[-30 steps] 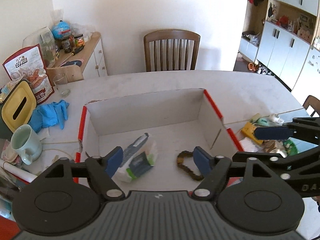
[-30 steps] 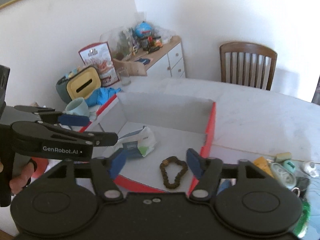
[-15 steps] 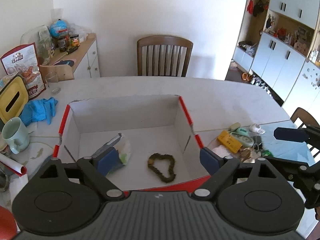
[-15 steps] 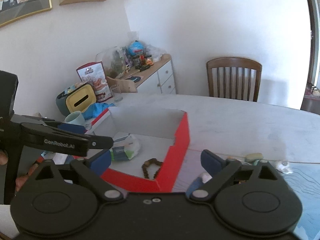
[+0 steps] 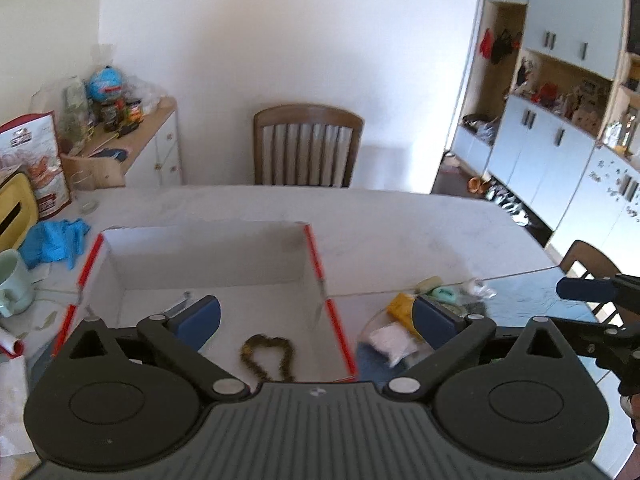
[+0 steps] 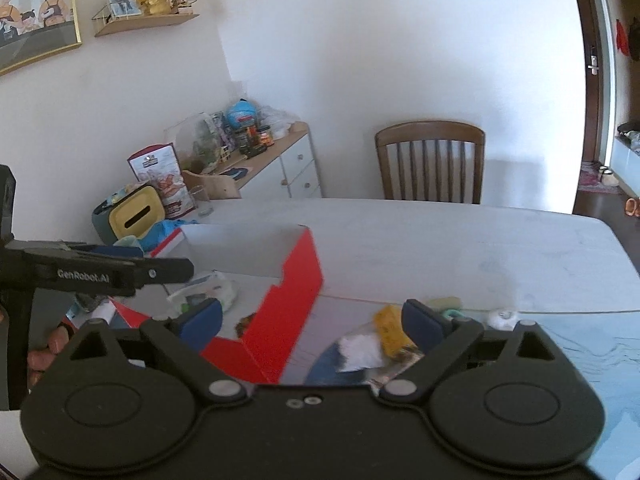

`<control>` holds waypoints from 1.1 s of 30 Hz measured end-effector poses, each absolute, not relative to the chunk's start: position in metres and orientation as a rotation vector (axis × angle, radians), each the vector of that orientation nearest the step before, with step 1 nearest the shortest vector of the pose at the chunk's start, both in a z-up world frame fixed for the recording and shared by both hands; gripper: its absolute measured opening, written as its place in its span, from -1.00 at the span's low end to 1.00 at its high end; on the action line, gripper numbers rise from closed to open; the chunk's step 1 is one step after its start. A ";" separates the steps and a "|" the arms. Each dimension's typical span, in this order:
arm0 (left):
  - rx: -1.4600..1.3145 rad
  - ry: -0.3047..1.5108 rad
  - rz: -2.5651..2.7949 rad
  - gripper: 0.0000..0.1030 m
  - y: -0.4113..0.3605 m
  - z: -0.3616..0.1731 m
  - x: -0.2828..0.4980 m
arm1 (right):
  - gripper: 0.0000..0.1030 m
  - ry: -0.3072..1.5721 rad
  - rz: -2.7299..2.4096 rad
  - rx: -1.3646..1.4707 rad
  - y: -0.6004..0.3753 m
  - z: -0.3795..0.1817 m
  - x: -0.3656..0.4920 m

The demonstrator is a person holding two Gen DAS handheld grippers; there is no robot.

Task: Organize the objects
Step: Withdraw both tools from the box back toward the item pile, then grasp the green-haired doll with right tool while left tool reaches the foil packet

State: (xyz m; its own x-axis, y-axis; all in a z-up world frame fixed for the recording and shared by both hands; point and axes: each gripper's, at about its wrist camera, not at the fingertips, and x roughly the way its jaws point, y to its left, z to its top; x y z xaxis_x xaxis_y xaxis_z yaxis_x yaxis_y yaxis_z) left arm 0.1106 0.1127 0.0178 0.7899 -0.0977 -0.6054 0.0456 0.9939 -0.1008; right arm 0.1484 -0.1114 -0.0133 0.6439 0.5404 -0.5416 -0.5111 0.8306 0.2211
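A red-edged cardboard box (image 5: 316, 252) stands open on the white table. A brown bead bracelet (image 5: 267, 356) lies on its floor, beside a plastic packet (image 6: 216, 290) partly hidden by my left finger. My left gripper (image 5: 316, 320) is open and empty, high above the box's right wall. My right gripper (image 6: 312, 322) is open and empty, above the pile of small items to the box's right: a yellow piece (image 6: 390, 330), a white packet (image 6: 362, 350), a green piece (image 5: 442, 292).
A mint mug (image 5: 12, 284), blue gloves (image 5: 54, 238), a yellow tissue box (image 6: 134, 212) and snack bags stand at the table's left. A wooden chair (image 5: 308, 146) is at the far side. A light blue mat (image 6: 580, 344) covers the table's right.
Both grippers rose and drew back from the box and shifted right. Both opened wider. The bracelet and packet stayed in the box.
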 end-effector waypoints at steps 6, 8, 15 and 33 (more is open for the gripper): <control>-0.019 0.617 -0.115 1.00 0.075 0.012 0.110 | 0.86 0.651 0.560 0.052 -0.146 -0.023 0.148; -0.003 0.626 -0.133 1.00 0.063 0.008 0.111 | 0.86 0.655 0.549 0.055 -0.157 -0.027 0.149; 0.016 0.645 -0.196 1.00 0.021 -0.007 0.119 | 0.86 0.666 0.514 0.021 -0.190 -0.041 0.152; 0.007 0.874 -0.127 1.00 -0.038 -0.095 0.178 | 0.74 0.822 0.540 -0.105 -0.217 -0.128 0.181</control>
